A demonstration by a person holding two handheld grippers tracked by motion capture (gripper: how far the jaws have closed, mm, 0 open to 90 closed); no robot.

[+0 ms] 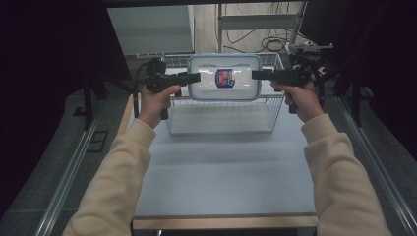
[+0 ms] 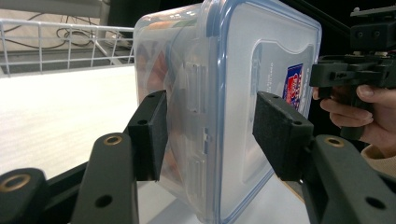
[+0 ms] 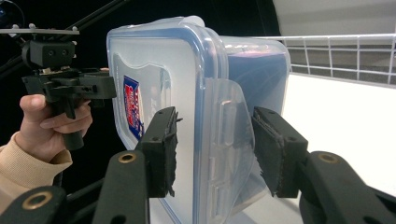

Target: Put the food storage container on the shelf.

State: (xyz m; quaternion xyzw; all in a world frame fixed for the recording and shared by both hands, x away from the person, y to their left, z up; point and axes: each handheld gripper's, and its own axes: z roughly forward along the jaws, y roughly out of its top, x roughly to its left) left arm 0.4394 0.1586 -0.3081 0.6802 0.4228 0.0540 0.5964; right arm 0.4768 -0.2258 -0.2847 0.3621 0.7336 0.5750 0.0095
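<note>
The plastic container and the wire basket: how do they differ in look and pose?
The plastic container is translucent, lidded with a blue seal and label; the wire basket is open white mesh. The container is held in the air, lid toward the camera, by the left gripper and right gripper; the basket sits on the table.

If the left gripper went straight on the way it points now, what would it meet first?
The left gripper points across toward the right gripper and is already clamped on the side of the clear lidded container. Going on, it would push into that container at once. Beyond it, likely the right gripper, though depth is unclear.
</note>
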